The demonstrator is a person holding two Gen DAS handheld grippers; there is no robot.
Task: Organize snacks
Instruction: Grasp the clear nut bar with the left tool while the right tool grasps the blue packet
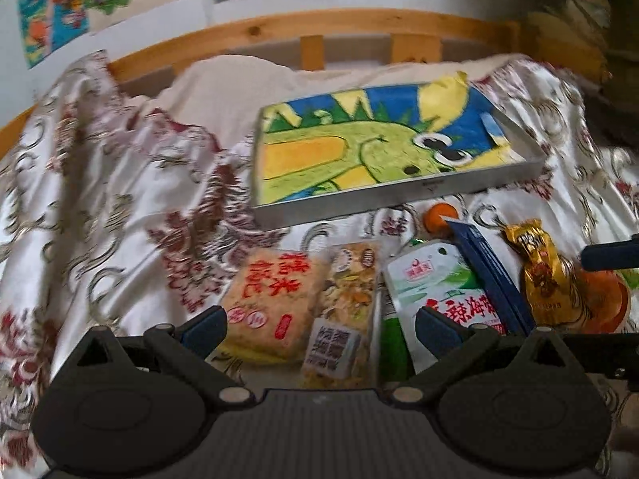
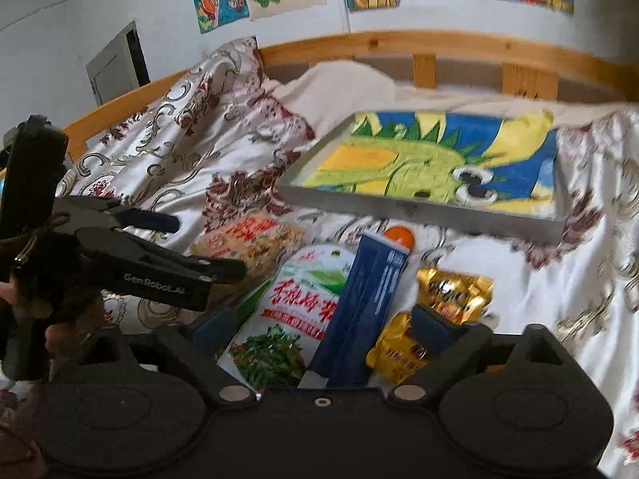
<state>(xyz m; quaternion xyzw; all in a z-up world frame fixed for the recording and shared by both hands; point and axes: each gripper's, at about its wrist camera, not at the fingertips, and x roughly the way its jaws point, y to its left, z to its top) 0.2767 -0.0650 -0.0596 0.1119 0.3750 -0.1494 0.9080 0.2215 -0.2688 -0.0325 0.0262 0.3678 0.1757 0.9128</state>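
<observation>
Snacks lie in a row on the patterned bedsheet in front of a metal tray (image 1: pixel 399 195) lined with a dinosaur drawing. In the left wrist view they are a rice cake pack with red writing (image 1: pixel 271 299), a nut bar (image 1: pixel 347 311), a green-white seaweed pouch (image 1: pixel 435 291), a dark blue box (image 1: pixel 491 271) and a gold wrapped snack (image 1: pixel 539 271). My left gripper (image 1: pixel 321 327) is open above the rice cake pack and nut bar. My right gripper (image 2: pixel 321 327) is open over the seaweed pouch (image 2: pixel 295 311), blue box (image 2: pixel 367 303) and gold snack (image 2: pixel 447 295).
An orange ball (image 1: pixel 439 215) lies by the tray's front wall (image 2: pixel 419 209). The left gripper's body (image 2: pixel 131 255) shows at the left of the right wrist view. A wooden bed rail (image 2: pixel 439 46) and a wall with posters stand behind.
</observation>
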